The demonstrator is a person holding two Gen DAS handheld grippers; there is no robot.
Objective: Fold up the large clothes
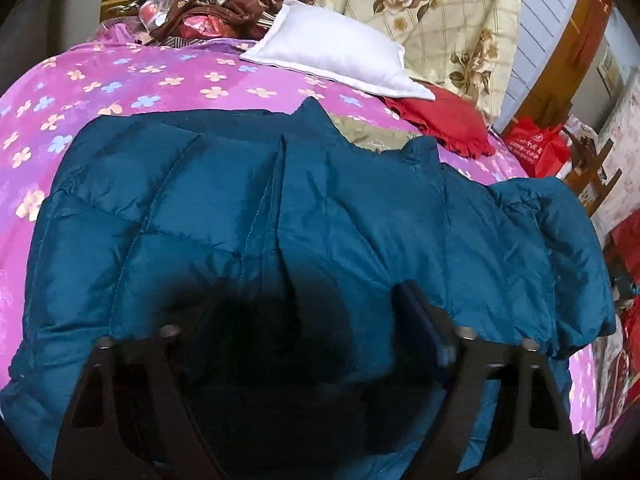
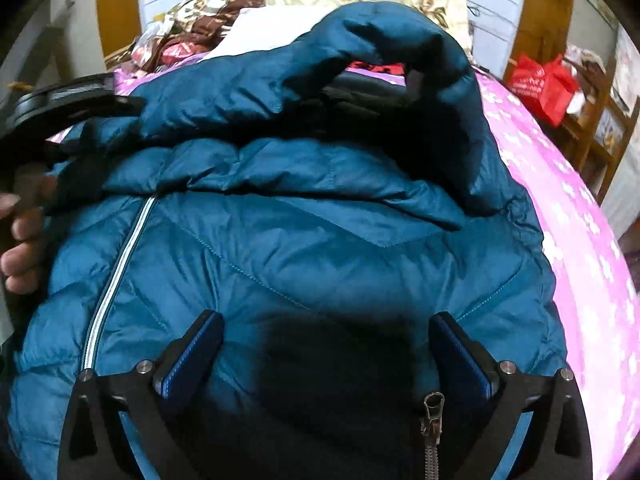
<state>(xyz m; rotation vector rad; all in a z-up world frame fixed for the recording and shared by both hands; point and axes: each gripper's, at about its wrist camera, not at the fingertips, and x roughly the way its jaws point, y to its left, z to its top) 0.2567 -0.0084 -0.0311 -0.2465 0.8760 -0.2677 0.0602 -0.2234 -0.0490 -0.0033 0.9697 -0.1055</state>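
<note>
While the teal down jacket (image 2: 304, 240) is spread on the pink bedspread (image 1: 120, 80), one sleeve (image 2: 360, 40) is seen lifted across the upper frame; further folds are judged outstanding. Both the left hand-held gripper (image 1: 316, 312) and right hand-held gripper (image 2: 326, 344) are held apart, clamping nothing.

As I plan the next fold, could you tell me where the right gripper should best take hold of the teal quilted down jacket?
Probably the puffy sleeve draped in an arch across the teal quilted down jacket. It stands raised off the body, so the open right gripper could close on it from the near side without catching the layers beneath.
</note>
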